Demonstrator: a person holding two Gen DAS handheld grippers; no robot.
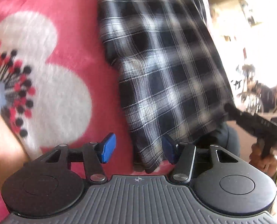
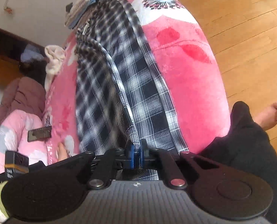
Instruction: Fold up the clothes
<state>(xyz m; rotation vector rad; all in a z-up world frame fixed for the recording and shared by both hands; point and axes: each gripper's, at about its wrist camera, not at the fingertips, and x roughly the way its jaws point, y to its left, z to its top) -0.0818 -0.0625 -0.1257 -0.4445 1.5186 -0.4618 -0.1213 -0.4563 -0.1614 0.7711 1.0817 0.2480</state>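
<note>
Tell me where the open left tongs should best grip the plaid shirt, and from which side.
Probably the plaid shirt's lower corner, where the cloth narrows to a hanging tip between the pads of the left tongs. Come from below that tip and close across its folded edge: it hangs free above the pink blanket, while the right tongs already pinch another edge.

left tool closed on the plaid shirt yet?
No: the left tool is open, its blue pads apart, with the plaid shirt edge lying loose between them.
</note>
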